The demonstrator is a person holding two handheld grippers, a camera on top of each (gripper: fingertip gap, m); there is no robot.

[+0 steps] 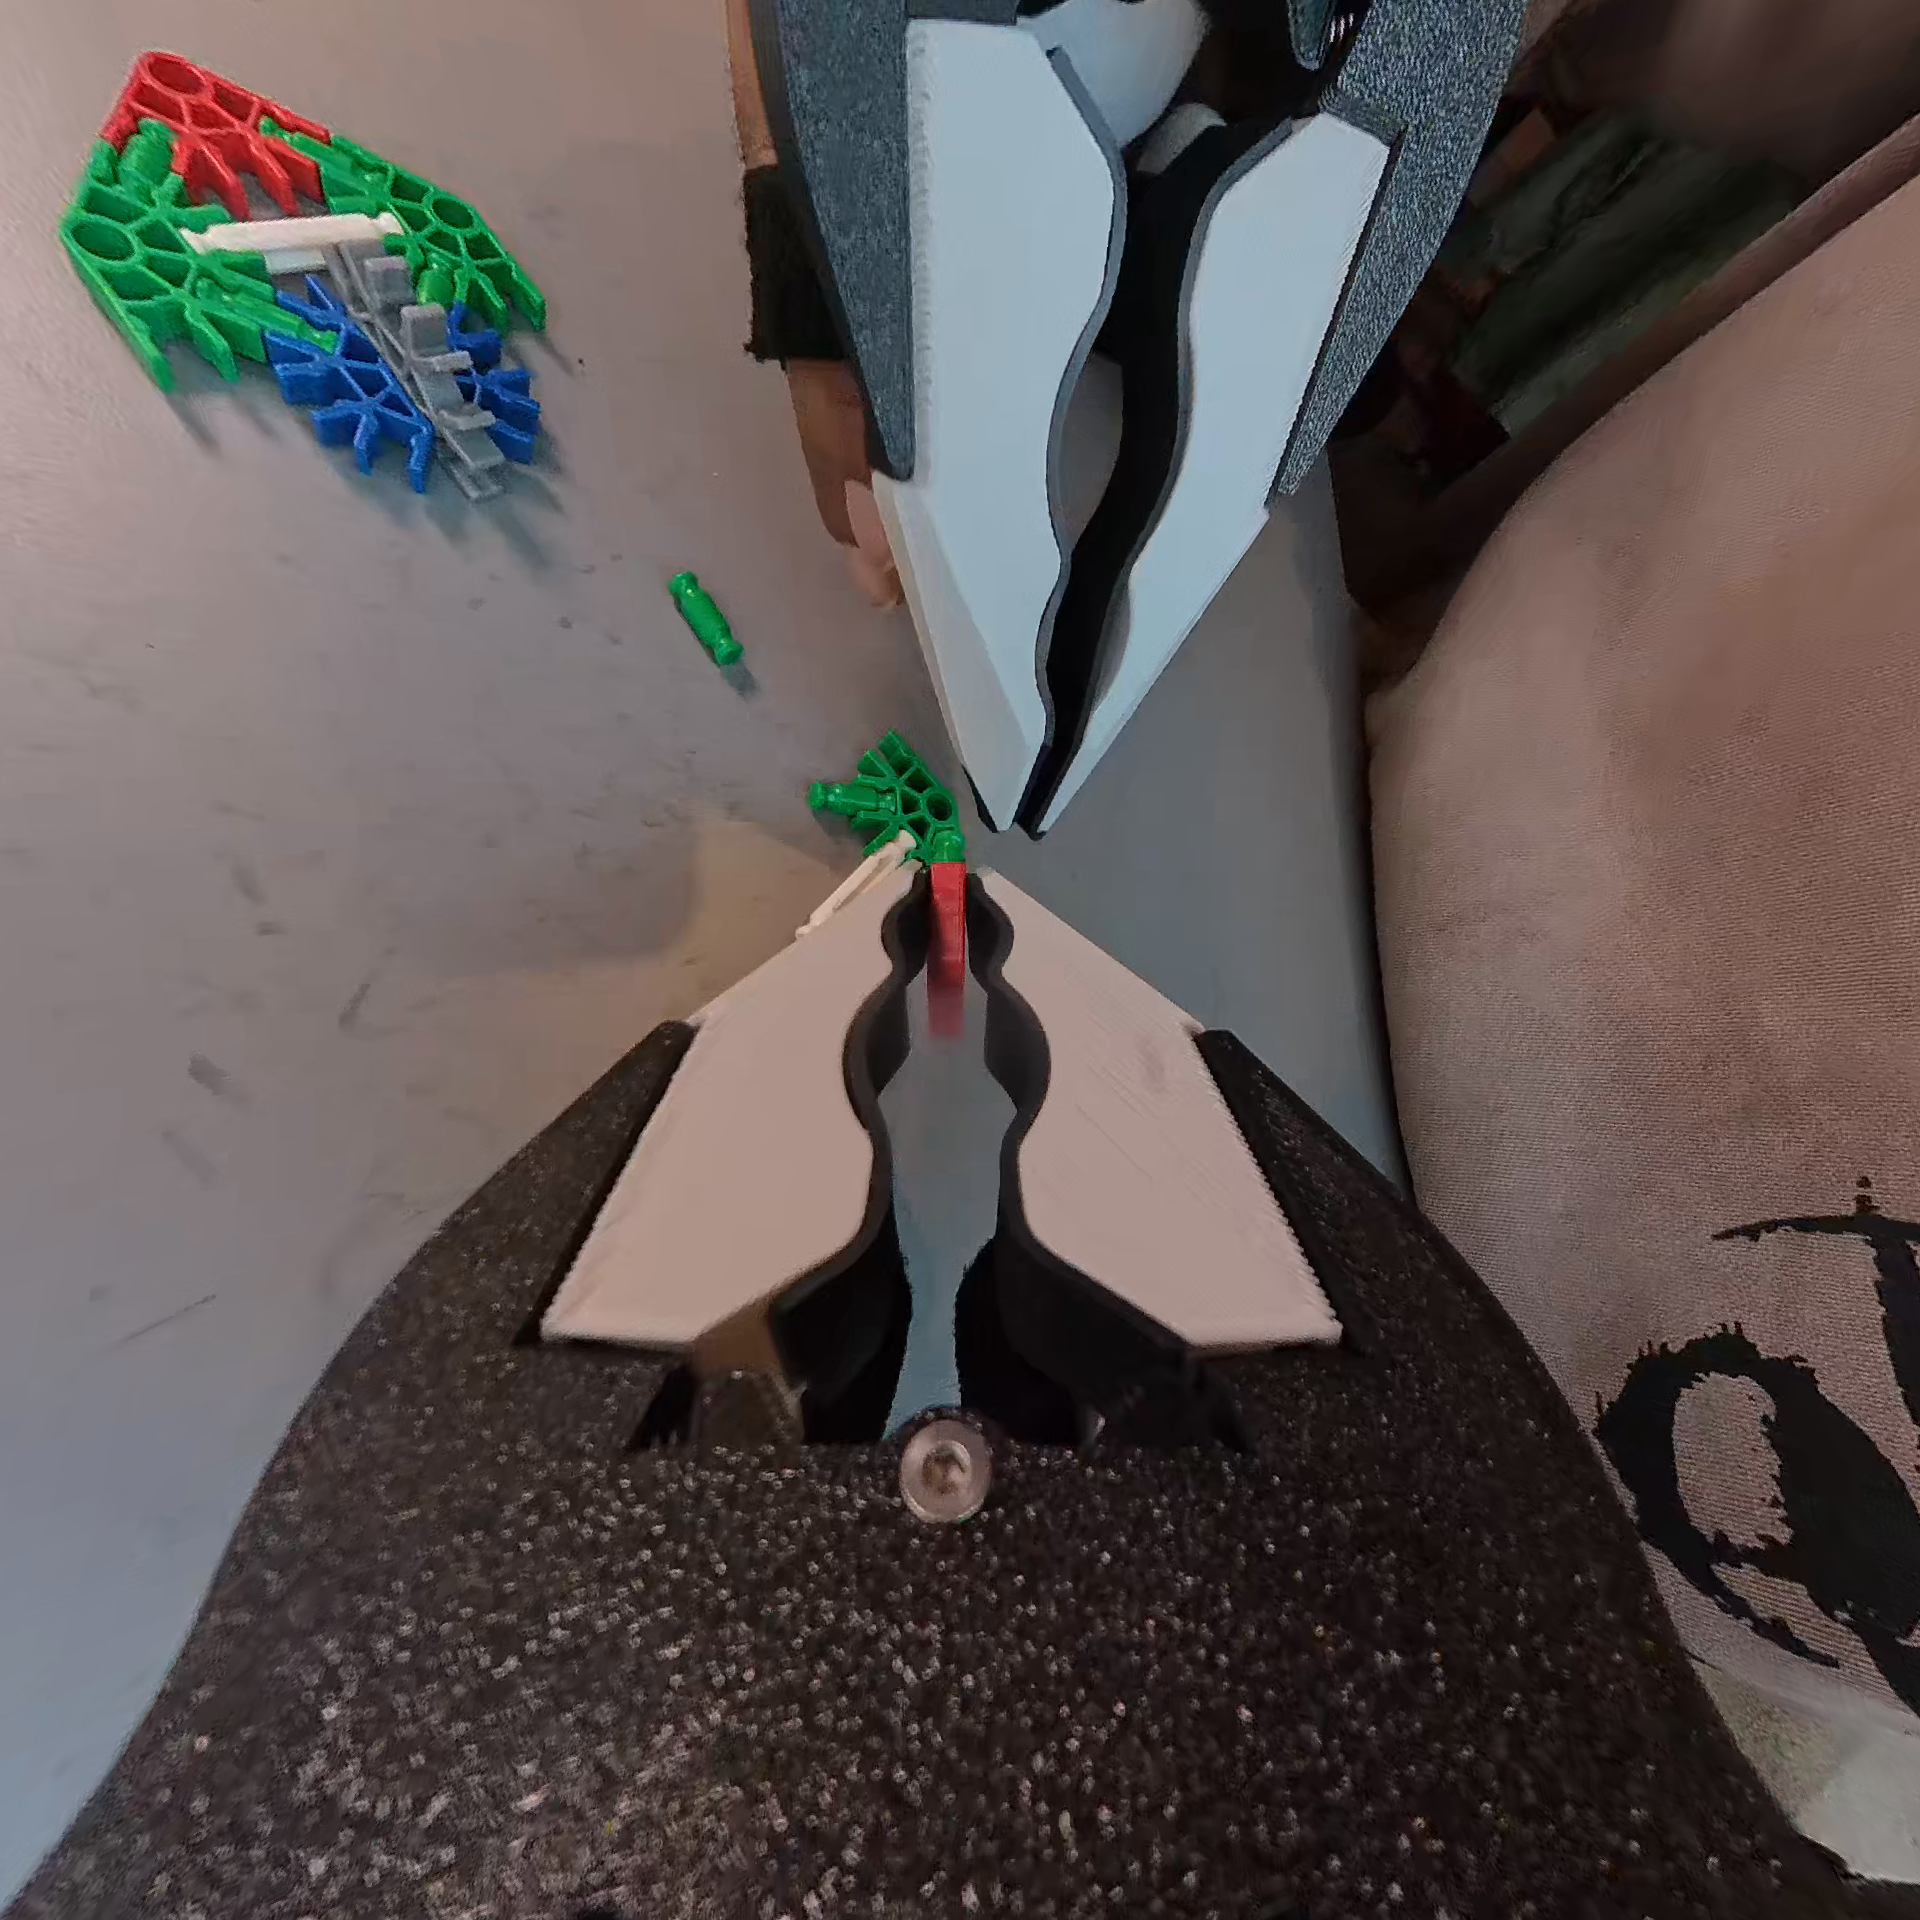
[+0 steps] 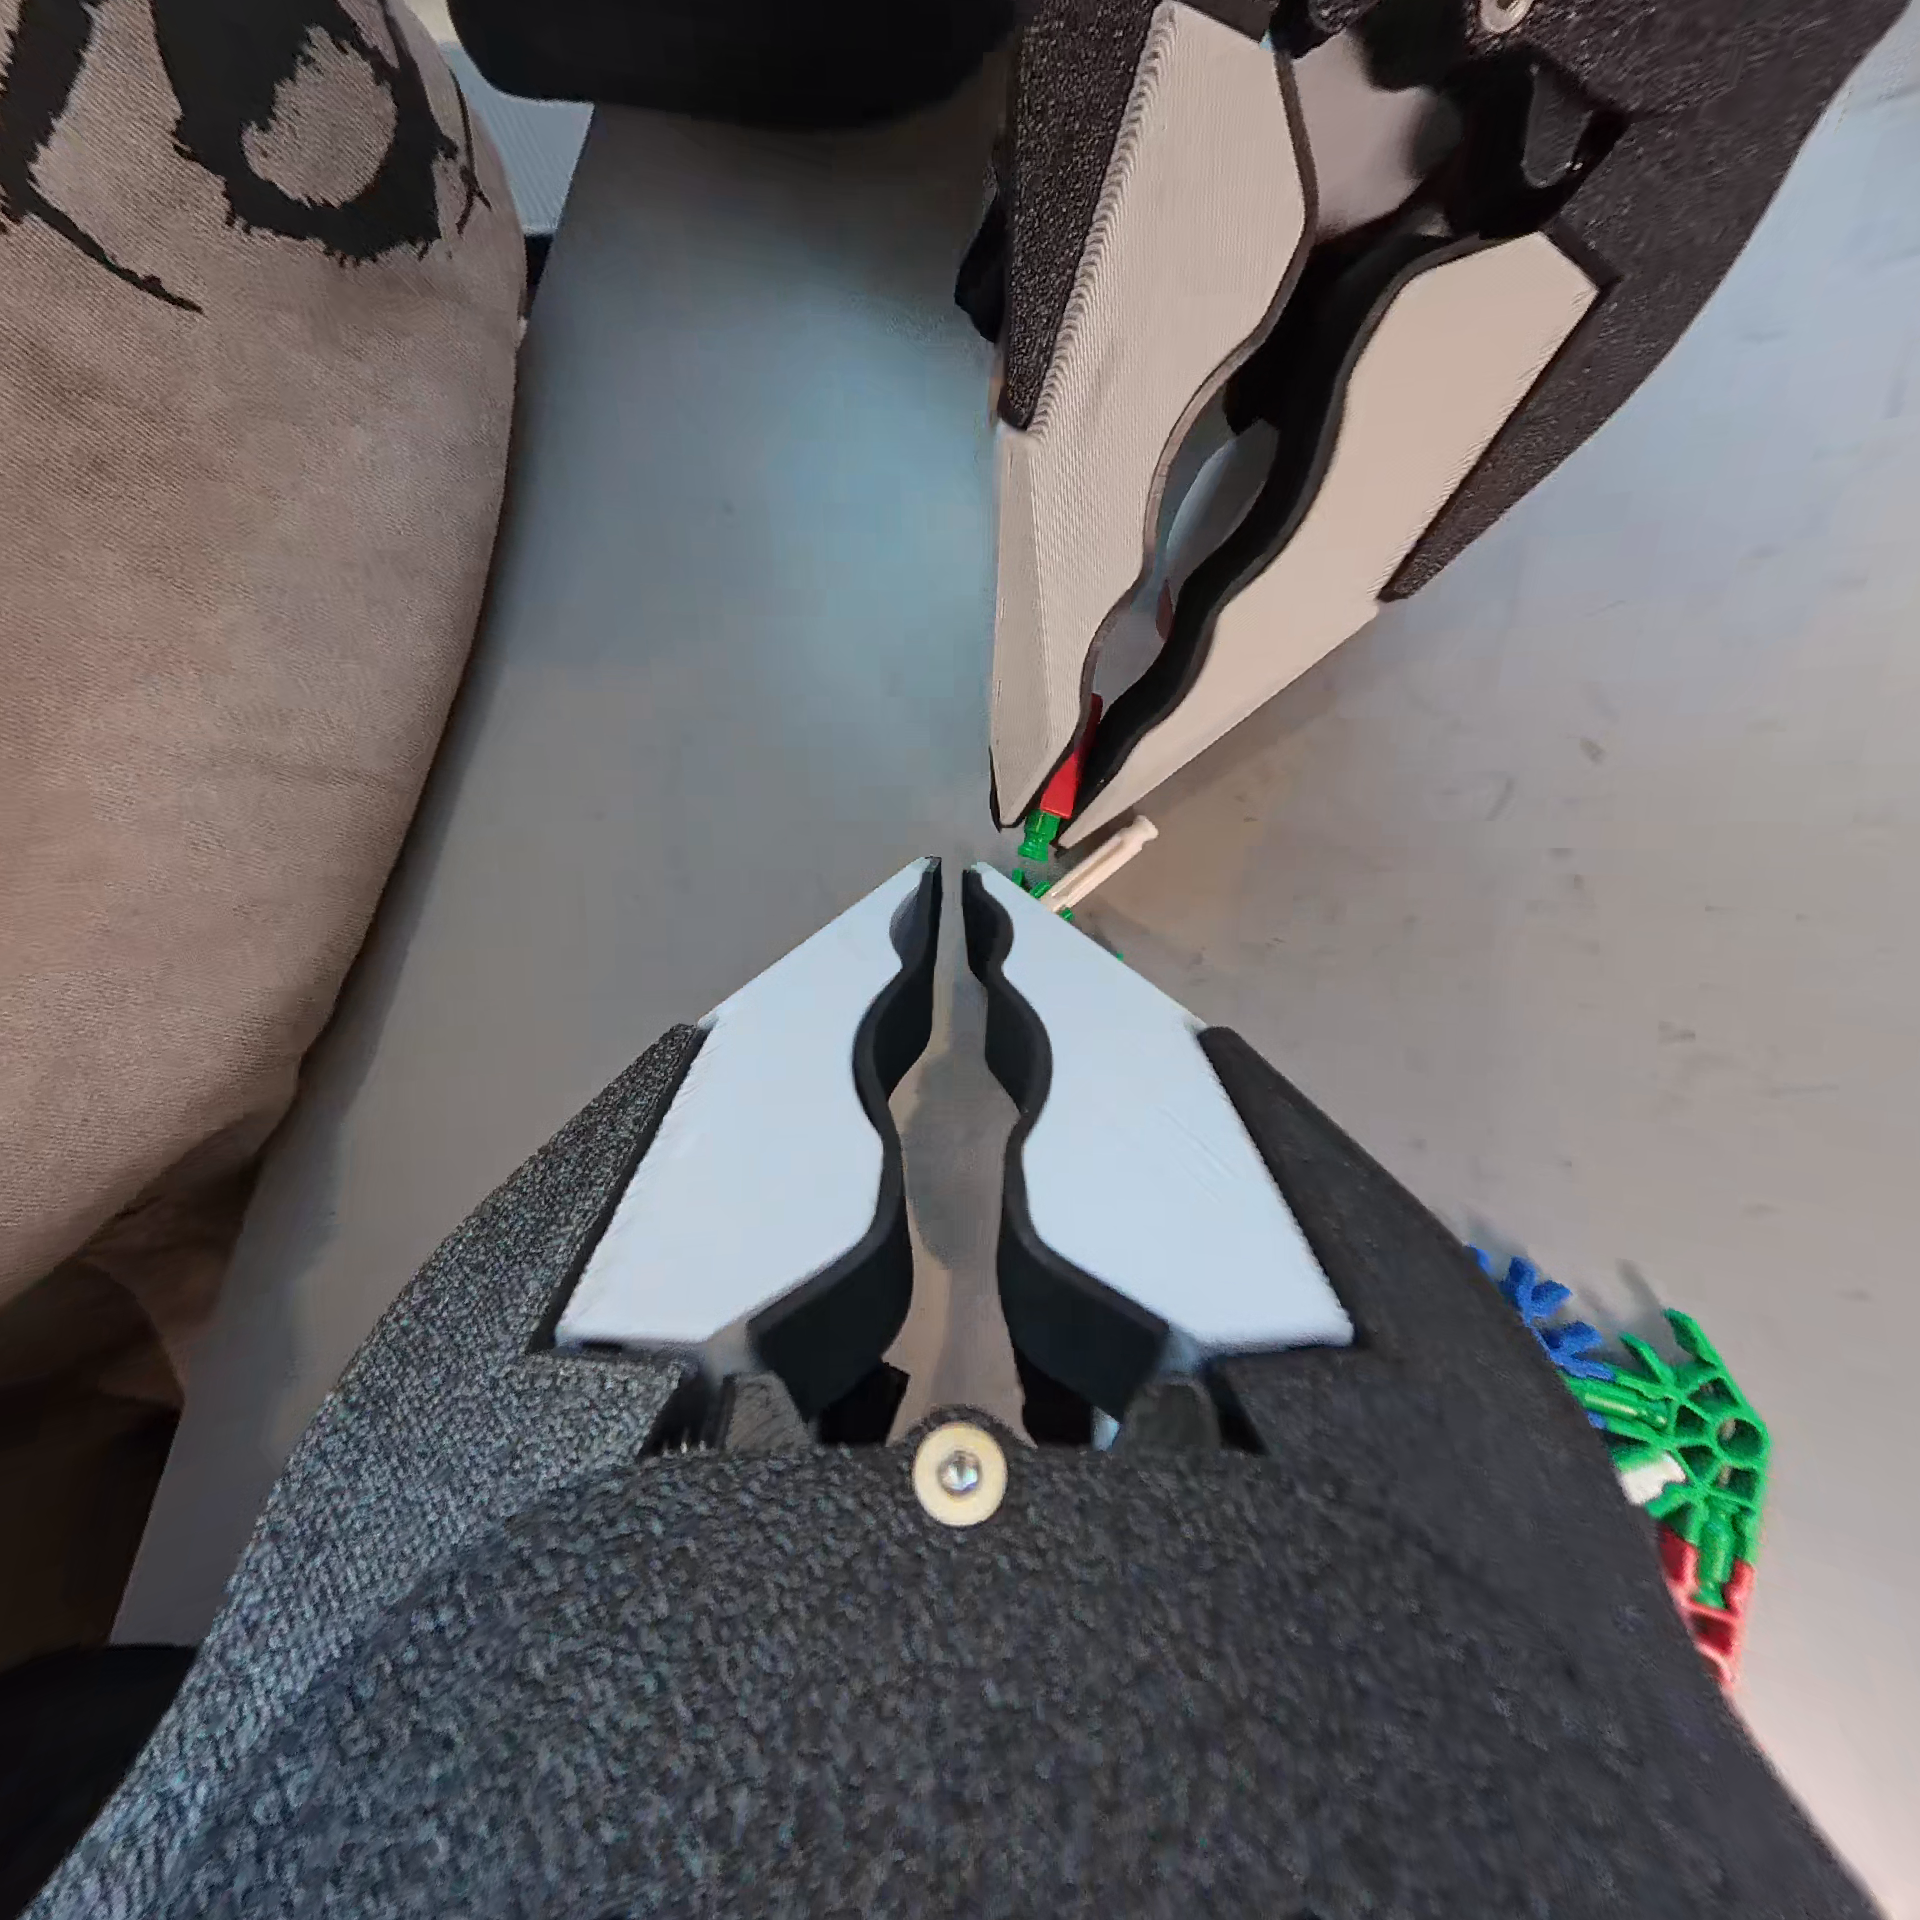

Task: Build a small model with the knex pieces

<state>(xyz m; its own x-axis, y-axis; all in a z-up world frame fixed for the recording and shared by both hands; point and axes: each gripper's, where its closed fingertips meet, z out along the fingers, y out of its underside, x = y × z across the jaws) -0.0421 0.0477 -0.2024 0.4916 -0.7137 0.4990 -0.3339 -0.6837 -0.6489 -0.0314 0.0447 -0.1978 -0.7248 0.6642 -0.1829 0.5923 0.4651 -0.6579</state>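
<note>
My left gripper (image 1: 943,875) is shut on a flat red connector piece (image 1: 948,935), held edge-on between its tips. A green connector (image 1: 896,795) with a short green rod and a white rod (image 1: 847,896) hangs on the front of the red piece, just above the grey table (image 1: 416,935). My right gripper (image 2: 951,871) has its tips almost together with nothing between them. It points at the left gripper (image 2: 1034,816) tip to tip, right beside the green connector. The red piece (image 2: 1065,784) and the white rod (image 2: 1107,844) also show in the right wrist view.
A pile of red, green, blue, grey and white construction pieces (image 1: 301,281) lies at the far left of the table, and shows at the lower right in the right wrist view (image 2: 1683,1444). A loose green rod (image 1: 707,618) lies between. A tan printed fabric (image 1: 1662,831) borders the table. The tips of both grippers are at nearly the same place.
</note>
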